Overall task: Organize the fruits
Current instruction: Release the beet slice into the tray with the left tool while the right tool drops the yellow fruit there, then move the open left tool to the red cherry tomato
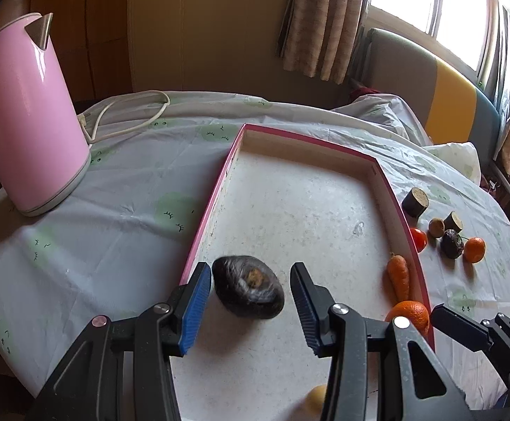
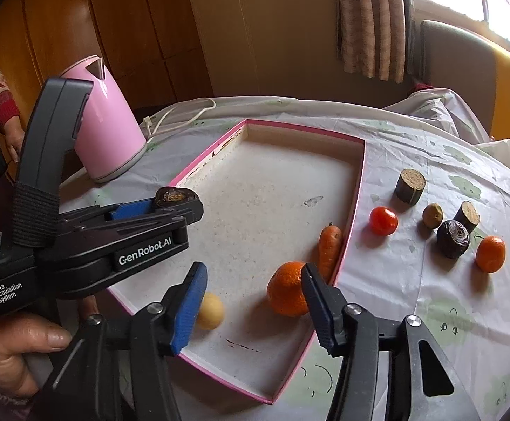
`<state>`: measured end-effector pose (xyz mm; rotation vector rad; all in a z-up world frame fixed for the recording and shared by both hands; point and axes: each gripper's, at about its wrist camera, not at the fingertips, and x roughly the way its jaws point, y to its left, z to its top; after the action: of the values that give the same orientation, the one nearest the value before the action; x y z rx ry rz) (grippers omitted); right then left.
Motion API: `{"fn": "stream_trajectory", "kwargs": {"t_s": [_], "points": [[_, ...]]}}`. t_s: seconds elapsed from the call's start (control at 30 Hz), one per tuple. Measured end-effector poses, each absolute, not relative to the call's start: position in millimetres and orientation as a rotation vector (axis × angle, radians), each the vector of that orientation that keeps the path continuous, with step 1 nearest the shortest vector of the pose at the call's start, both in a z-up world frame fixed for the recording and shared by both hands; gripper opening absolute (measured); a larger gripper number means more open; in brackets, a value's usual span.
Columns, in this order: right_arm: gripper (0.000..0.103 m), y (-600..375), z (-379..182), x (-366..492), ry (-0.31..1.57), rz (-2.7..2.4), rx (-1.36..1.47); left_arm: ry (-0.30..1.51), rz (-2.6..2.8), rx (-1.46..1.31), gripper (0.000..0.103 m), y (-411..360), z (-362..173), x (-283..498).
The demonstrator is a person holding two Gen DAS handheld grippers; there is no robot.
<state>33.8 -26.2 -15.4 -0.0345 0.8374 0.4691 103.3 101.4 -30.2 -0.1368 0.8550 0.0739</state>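
- Left wrist view: the left claw (image 1: pixel 251 310) stood open, its blue pads on either side of a dark, wrinkled fruit (image 1: pixel 248 291); the near pad sat just beside the fruit, the far one stood clear of it, and whether the fruit rested on the tray floor could not be told.
- The pink-rimmed tray (image 1: pixel 208 207) lay on the table (image 1: pixel 114 210), with a carrot (image 1: pixel 399 277) against its right wall and an orange (image 1: pixel 410 314) just below the carrot.
- A pale yellow fruit (image 1: pixel 316 398) peeked out at the bottom edge (half hidden by the claw's frame).
- Outside the tray's right wall lay a tomato (image 1: pixel 419 239), a second dark fruit (image 1: pixel 451 244), a small mandarin (image 1: pixel 474 249) and two cut stem pieces, the larger one (image 1: pixel 415 202) farther back.
- A pink kettle (image 1: pixel 27 119) stood at the left, well apart from the tray.
- Right wrist view: the right claw (image 2: pixel 255 310) was open and held nothing, hovering over the tray (image 2: pixel 356 196); the orange (image 2: pixel 287 289) lay beside its right finger and the pale yellow fruit (image 2: pixel 211 310) beside its left.
- The left claw (image 2: pixel 174 203) reached in from the left over the tray's edge, with the dark, wrinkled fruit (image 2: pixel 172 196) at its tip.
- The carrot (image 2: pixel 329 245) leaned along the tray's right wall.
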Motion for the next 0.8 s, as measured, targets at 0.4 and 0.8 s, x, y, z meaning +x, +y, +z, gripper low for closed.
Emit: {"fn": "stream_trajectory", "kwargs": {"t_s": [0.4,0.8], "points": [[0.057,-70.6,-14.8,25.3,0.82,0.36,0.069,0.803,0.031,-0.1,0.056,81.6,-13.5,93.4],[0.056,-136.7,-36.7,28.7,0.861,0.158,0.148,0.778,-0.078,-0.061,0.056,46.0,-7.7,79.4]]}}
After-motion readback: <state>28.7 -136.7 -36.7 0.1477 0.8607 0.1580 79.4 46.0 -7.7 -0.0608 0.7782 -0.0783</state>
